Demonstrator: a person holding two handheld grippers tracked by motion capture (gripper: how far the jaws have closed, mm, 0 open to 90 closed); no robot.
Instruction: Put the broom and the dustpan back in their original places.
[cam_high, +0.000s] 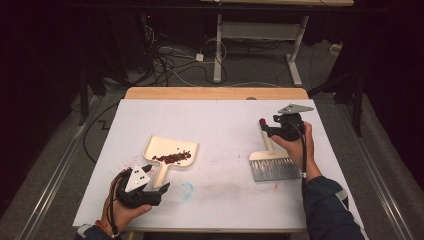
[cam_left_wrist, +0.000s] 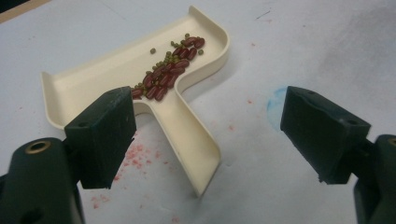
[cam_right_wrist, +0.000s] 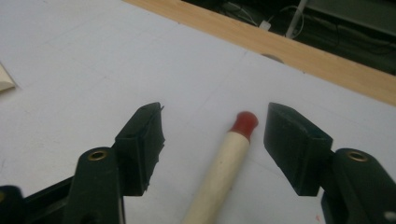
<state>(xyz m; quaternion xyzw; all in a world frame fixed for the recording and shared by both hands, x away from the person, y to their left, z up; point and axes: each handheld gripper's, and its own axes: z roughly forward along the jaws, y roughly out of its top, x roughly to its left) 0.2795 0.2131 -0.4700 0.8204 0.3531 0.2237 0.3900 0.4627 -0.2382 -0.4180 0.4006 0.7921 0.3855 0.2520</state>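
With both grippers released — right gripper (cam_right_wrist: 212, 140) straddling the brush handle (cam_right_wrist: 224, 168) lying flat right of the bean-loaded dustpan (cam_high: 170, 150), left gripper (cam_left_wrist: 205, 135) over its handle — we lift off straight, nudging neither.

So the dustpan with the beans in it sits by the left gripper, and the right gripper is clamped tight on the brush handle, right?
Not quite: the right gripper is open. The right gripper view shows the brush handle lying between the jaws, untouched. The dustpan with beans does sit by the left gripper.
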